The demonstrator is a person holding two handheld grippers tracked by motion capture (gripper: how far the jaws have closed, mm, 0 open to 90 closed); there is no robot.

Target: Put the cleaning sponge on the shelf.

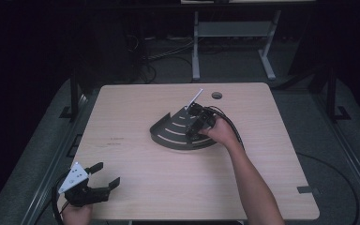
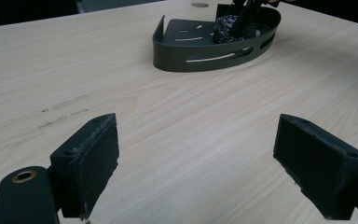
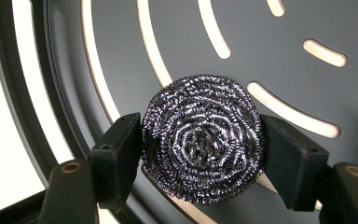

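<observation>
Bench (image 1: 136, 187) came first, a pale wood top that took up most of the high view, with a small round hole (image 1: 216, 95) near its far edge and dark floor all around. On it, a little past the middle, sat a dark rack (image 1: 171, 133) shaped like a quarter circle, with a low wall along its curved front and long curved slots cut through its floor, so the wood showed pale through them.

My right claw (image 1: 198, 123) was down inside that rack, my hand (image 1: 222, 132) behind it and my forearm stretched across the bench from the near edge. A thin white stick (image 1: 193, 99) stood up slanted beside it at the rack's back corner.

My left claw (image 1: 104, 176) lay well apart from all that, at the near left corner of the bench, its jaws spread wide with nothing between them but bare wood.

Smallest of all was the scrubber (image 3: 203, 144), a round coil of dark shiny wire. My right claw was pinching it from both sides, a pad (image 3: 121, 149) pressed into each flank, just above the rack's slotted floor.
</observation>
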